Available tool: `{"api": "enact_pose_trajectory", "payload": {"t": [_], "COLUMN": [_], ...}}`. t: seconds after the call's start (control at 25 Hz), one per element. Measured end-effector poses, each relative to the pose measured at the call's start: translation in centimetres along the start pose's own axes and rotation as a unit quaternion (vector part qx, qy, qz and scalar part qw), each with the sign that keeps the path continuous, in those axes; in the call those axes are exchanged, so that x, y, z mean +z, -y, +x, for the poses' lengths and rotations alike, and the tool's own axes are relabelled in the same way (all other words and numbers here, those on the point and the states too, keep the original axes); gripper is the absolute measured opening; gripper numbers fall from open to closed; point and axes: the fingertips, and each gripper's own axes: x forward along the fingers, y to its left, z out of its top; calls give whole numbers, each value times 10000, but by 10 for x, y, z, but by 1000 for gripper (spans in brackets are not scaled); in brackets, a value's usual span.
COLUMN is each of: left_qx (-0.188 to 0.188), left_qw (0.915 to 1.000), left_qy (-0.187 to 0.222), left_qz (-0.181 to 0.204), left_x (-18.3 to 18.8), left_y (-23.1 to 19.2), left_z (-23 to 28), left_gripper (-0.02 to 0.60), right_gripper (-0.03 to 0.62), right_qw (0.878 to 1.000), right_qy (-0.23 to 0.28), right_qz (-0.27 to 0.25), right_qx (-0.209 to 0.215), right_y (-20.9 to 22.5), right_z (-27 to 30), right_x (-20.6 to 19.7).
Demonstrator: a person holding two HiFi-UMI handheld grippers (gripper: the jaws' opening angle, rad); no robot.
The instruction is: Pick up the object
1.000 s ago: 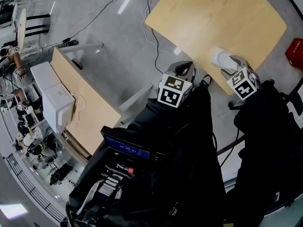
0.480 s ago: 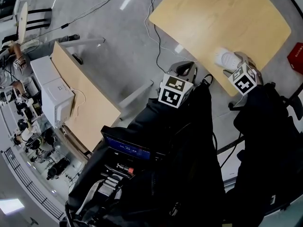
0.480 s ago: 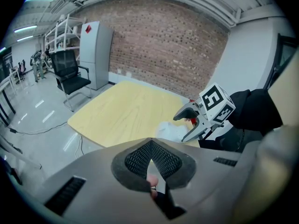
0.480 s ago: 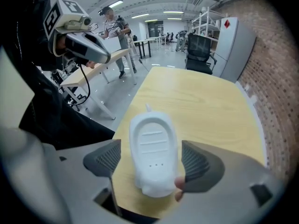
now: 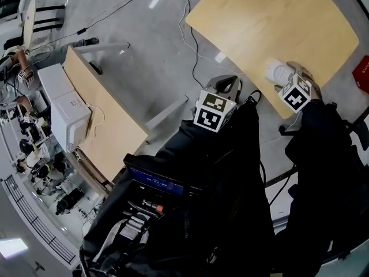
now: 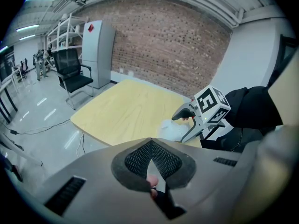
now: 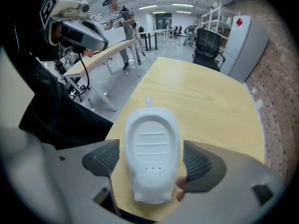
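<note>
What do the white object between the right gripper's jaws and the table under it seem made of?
White object: probably moulded plastic, matte; smooth rounded shell with moulded ridges. Table: pale wood or wood-look laminate, satin; faint grain shows.

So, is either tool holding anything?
Nothing: the right tool straddles the white oval plastic object, jaws clear of its sides; the left tool is shut, empty.

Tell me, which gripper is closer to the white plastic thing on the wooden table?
Right. The right gripper has its open jaws on either side of the white plastic thing. The left gripper, shut, is held off the wooden table edge, apart from it.
</note>
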Motion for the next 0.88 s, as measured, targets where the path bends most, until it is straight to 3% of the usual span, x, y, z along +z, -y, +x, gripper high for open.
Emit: {"api": "enact_pose_trajectory", "payload": {"t": [0.4, 0.88], "left_qx": [58, 26], "left_qw": [10000, 10000], "left_qy": [18, 58], "left_qz": [-67, -15], "left_x": [-2, -3], "left_y": [-5, -10], "left_z": [0, -7], "left_gripper": [-2, -2], "right_gripper": [413, 407], "right_qw": [9998, 9989], "right_qy": [-159, 81], "right_qz": [-80, -179], "right_qx": [-61, -434], "right_y": [3, 1], "right_z": [13, 2], "right_x": [-4, 8]}}
